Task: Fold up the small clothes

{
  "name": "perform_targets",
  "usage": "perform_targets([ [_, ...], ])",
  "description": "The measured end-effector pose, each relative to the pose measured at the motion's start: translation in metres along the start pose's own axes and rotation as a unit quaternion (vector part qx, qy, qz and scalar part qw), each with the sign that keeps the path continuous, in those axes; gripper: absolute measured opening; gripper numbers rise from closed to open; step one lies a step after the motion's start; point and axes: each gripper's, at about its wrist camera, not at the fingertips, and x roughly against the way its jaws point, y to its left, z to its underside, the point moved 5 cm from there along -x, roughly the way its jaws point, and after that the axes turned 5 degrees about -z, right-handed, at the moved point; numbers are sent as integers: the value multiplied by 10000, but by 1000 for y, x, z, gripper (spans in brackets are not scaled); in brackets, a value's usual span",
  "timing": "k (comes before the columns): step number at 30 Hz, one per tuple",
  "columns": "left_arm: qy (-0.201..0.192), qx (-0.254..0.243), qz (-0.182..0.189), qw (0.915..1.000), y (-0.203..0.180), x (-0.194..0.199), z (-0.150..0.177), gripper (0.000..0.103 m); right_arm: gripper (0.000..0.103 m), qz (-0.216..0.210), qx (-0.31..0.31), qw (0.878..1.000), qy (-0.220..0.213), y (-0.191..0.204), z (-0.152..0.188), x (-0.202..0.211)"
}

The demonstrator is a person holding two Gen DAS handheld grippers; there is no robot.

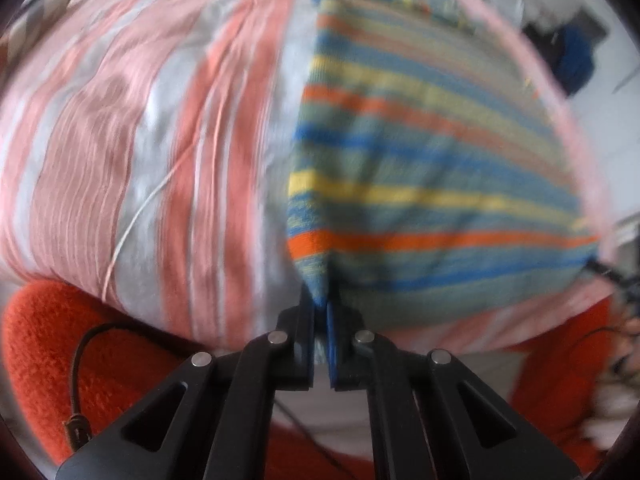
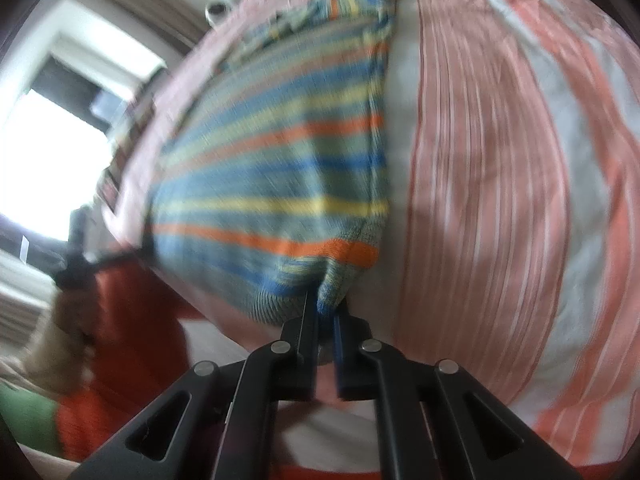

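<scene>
The left claw [image 1: 320, 308] and the right claw [image 2: 326, 312] are each clenched on a near corner of the striped knit garment [image 1: 432, 168], which spreads ahead over the pink-striped sheet [image 1: 120, 152]; soft, light and limp, it should handle best gripped at corners.

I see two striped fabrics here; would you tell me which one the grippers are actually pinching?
The multicoloured knit garment with blue, yellow and orange stripes. The left gripper and right gripper are each shut on a near corner. The pink-and-white striped sheet lies underneath, ungripped.
</scene>
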Motion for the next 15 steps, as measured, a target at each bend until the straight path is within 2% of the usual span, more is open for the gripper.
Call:
perform_targets([
  [2, -277, 157, 436, 9985, 8, 20, -24, 2, 6, -247, -79, 9991, -330, 1, -14, 19],
  [5, -658, 261, 798, 9943, 15, 36, -68, 2, 6, -447, -63, 9958, -801, 2, -46, 37],
  [9, -1151, 388, 899, 9885, 19, 34, -152, 2, 6, -285, 58, 9910, -1309, -8, -106, 44],
  [12, -1290, 639, 982, 9847, 22, 12, -210, 2, 6, -193, 22, 9869, -1602, -22, -159, 38],
  [15, -1403, 761, 831, 9837, 7, -17, -262, 2, 6, -69, 20, 9846, -1749, -33, -214, 24],
])
